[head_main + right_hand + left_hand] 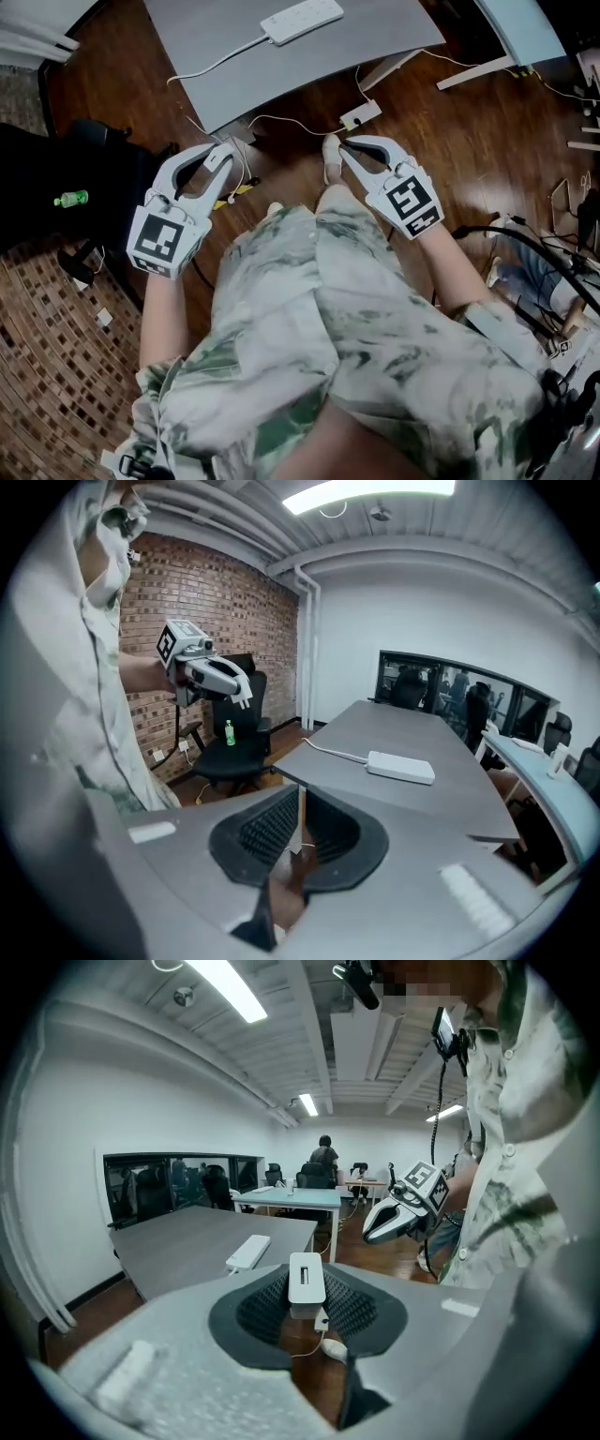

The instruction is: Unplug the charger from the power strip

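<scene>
- The grey table (pixel 281 66) is the biggest hazard. Both grippers hang over the floor in front of it, apart from its edge. The person stands close and looks steeply down, so a reach back across could knock a jaw on the rim.
- The power strip (pixel 302 20) lies on the far part of the table, and its white cord (pixel 220 61) runs off the left edge. Neither gripper view shows a plug in it, so the unplugging reads as done. If the cord snags, it could drag the strip off the table.
- The right gripper (pixel 343 143) has its jaws pressed together at the tips with nothing between them. It would have to open before it could steady anything.
- The left gripper (pixel 228 153) has its jaws spread wide, pinching the charger (pixel 307 1281) between the ribbed pads. The charger is a white block with 1 slot on its face.
- The charger is gripped only near the jaw tips, by 2 smooth sides. The likeliest failure is that it slips or twists out of the pads and drops to the wood floor.
- A small white block (pixel 361 114) and thin white cables (pixel 281 119) lie just beside the person's shoe (pixel 330 155), where a step could catch them. Whether a cord hangs from the charger cannot be told.
</scene>
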{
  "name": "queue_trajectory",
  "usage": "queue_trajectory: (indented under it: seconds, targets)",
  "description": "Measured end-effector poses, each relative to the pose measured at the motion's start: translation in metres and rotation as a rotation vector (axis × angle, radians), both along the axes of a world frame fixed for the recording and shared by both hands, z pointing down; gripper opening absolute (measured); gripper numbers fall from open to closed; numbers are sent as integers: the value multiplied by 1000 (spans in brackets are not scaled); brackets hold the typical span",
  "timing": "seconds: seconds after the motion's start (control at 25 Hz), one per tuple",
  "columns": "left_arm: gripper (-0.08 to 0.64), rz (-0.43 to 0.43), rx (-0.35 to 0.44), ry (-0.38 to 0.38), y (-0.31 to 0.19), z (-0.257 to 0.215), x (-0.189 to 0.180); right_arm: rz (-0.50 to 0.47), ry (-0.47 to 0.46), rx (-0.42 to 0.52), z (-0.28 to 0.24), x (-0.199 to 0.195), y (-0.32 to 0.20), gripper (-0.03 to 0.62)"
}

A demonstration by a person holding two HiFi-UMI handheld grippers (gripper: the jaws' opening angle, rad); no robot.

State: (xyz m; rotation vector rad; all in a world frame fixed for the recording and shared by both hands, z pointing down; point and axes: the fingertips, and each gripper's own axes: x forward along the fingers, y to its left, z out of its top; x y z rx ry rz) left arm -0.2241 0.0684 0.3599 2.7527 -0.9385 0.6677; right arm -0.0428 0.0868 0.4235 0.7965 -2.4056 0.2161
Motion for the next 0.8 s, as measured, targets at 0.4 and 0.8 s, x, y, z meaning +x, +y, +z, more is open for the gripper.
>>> queue_trajectory:
  seconds: [0.4, 0.8]
  targets:
    - [107, 111, 6, 42, 115, 1, 44, 19, -46, 20, -18, -12, 138, 29]
    - [107, 104, 27, 43, 261, -9, 124, 16, -107, 74, -36, 55, 294, 29]
